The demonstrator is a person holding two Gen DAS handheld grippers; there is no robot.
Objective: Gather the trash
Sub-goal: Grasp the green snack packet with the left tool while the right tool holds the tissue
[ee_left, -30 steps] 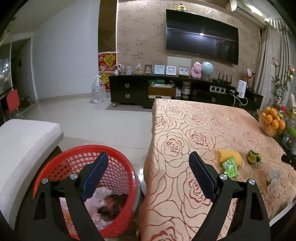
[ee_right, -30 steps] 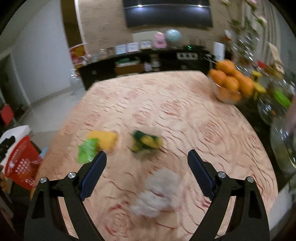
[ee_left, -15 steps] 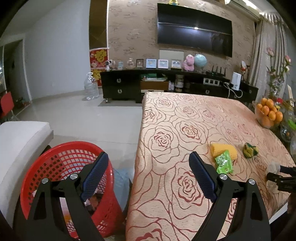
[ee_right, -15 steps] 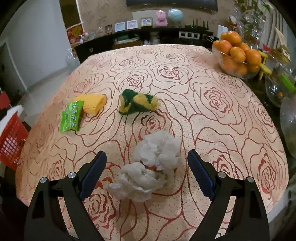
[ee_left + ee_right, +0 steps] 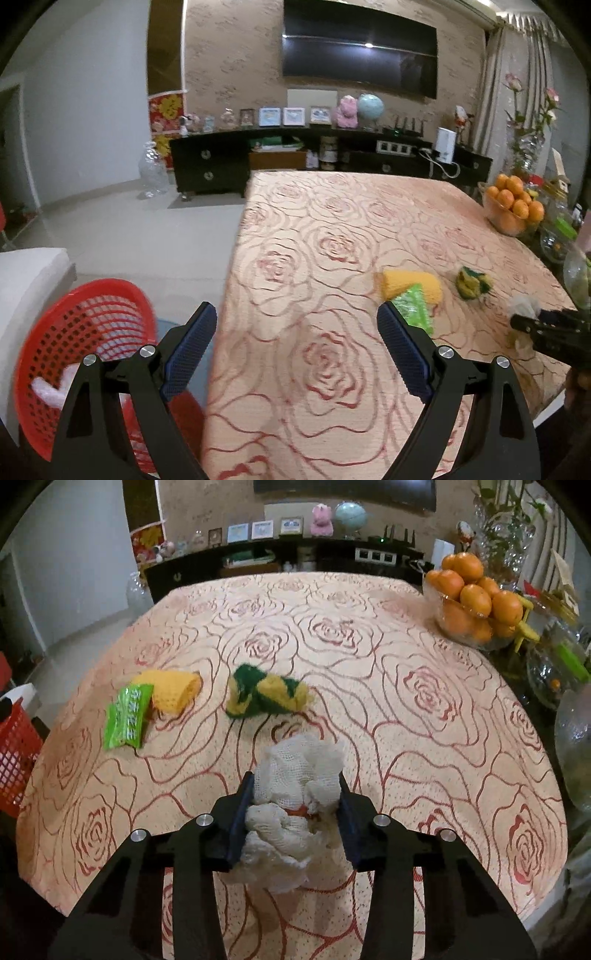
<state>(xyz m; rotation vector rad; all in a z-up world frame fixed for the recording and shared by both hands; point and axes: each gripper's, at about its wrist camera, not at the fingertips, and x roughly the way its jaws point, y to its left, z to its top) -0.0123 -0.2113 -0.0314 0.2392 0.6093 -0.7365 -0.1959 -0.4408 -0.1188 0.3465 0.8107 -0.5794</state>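
The right gripper clenches a white gauze wad just above the table near its front edge. The left gripper hangs released over the table's corner. Beside the table a red basket holds pale crumpled trash. A glass bowl at the far right is heaped with oranges. A green wrapper lies on the cloth.

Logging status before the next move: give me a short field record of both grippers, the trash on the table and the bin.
right gripper: shut on the white gauze wad, at the table's near edge
left gripper: open, empty, over the table edge
green wrapper: on the tablecloth, overlapping the yellow cloth
green-yellow cloth: lying alone, mid-table
red basket: on the floor left of the table, something white inside
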